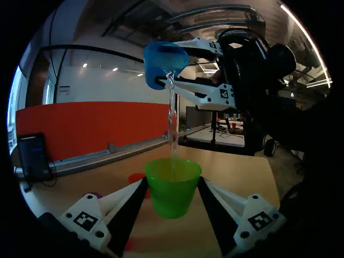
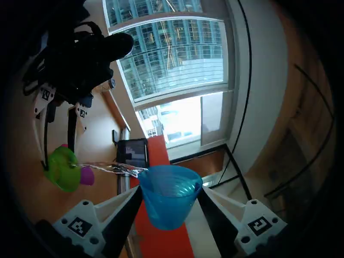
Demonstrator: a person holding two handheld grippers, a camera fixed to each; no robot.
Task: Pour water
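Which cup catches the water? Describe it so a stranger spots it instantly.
Start at the wooden table before the orange wall, then find the left gripper. Its fingers clamp the bright green cup: upright beneath the stream, unlike the tilted blue cup above.

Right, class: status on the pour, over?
Left gripper shut on green cup. Right gripper shut on tipped blue cup. Water streaming into green cup. Nothing blocking stream.
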